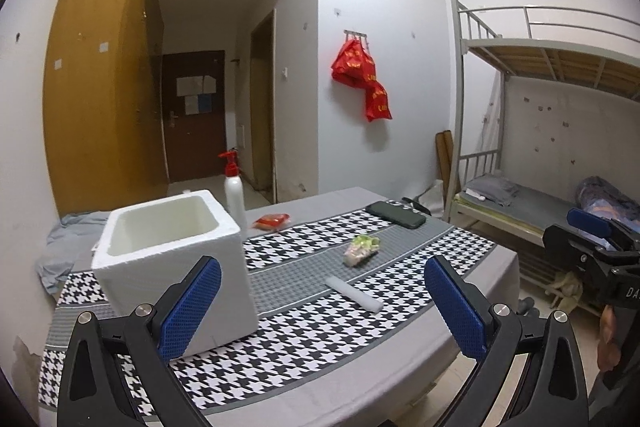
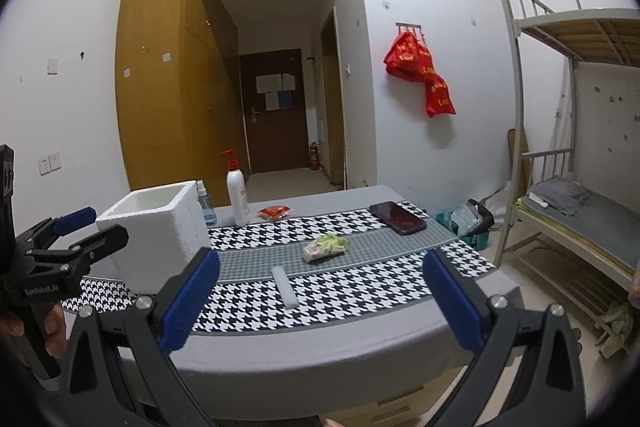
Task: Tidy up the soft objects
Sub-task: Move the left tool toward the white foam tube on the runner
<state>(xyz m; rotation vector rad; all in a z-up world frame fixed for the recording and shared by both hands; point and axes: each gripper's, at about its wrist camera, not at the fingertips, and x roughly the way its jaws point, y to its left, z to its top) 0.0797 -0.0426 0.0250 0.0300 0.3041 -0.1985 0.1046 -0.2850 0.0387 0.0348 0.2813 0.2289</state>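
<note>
A white foam box [image 1: 176, 263] [image 2: 154, 233] stands open-topped at the table's left. On the houndstooth cloth lie a white foam stick [image 1: 354, 294] [image 2: 285, 286], a clear packet of green and pink pieces [image 1: 362, 249] [image 2: 325, 246] and a red packet [image 1: 272, 221] [image 2: 274, 211]. My left gripper [image 1: 322, 303] is open above the near table edge, its left pad in front of the box. My right gripper [image 2: 320, 303] is open too, hovering before the table edge with nothing between its fingers. Each gripper shows at the edge of the other's view [image 1: 592, 239] [image 2: 76, 231].
A white pump bottle with red top [image 1: 234, 193] [image 2: 236, 193], a small spray bottle [image 2: 205, 205] and a black phone [image 1: 396, 214] [image 2: 398, 217] sit toward the table's back. A bunk bed [image 2: 568, 187] stands at the right, a wardrobe [image 2: 160, 75] behind left.
</note>
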